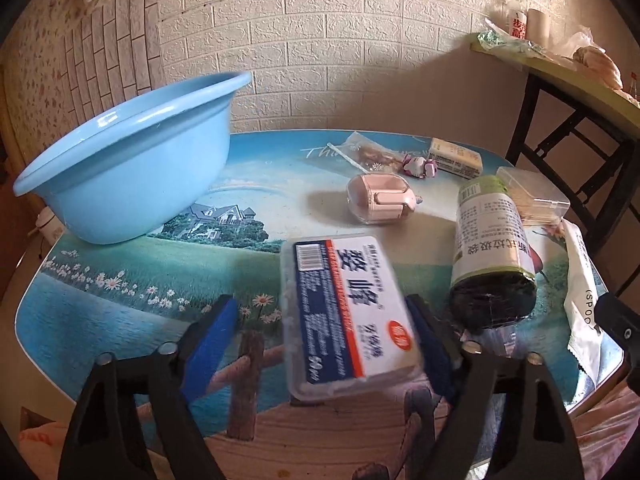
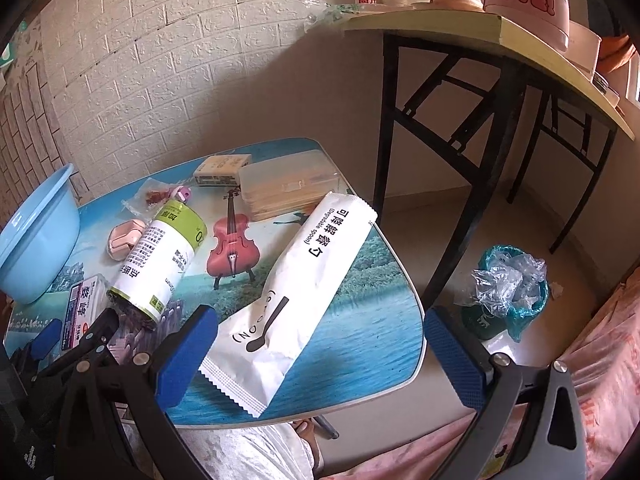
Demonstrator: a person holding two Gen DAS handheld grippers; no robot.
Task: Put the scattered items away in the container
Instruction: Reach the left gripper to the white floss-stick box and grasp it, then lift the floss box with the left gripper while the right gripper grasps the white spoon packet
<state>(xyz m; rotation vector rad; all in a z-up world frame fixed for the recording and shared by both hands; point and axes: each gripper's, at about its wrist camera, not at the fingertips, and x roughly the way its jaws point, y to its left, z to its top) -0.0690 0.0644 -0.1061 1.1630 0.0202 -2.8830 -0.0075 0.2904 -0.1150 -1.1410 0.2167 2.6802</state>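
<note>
Glossy plastic basin [image 1: 128, 168], matt paper spoon packet [image 2: 304, 288]

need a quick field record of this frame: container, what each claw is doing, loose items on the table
container: blue basin, far left of the table; inside hidden in both views
left claw: straddles the flat labelled box; right pad at the box's edge, left pad apart from it
right claw: open, above the white spoon packet, no contact
other loose items: bag roll, pink case, clear stick box, small yellow box, clear sachet with pink trinkets
in basin: cannot tell
</note>
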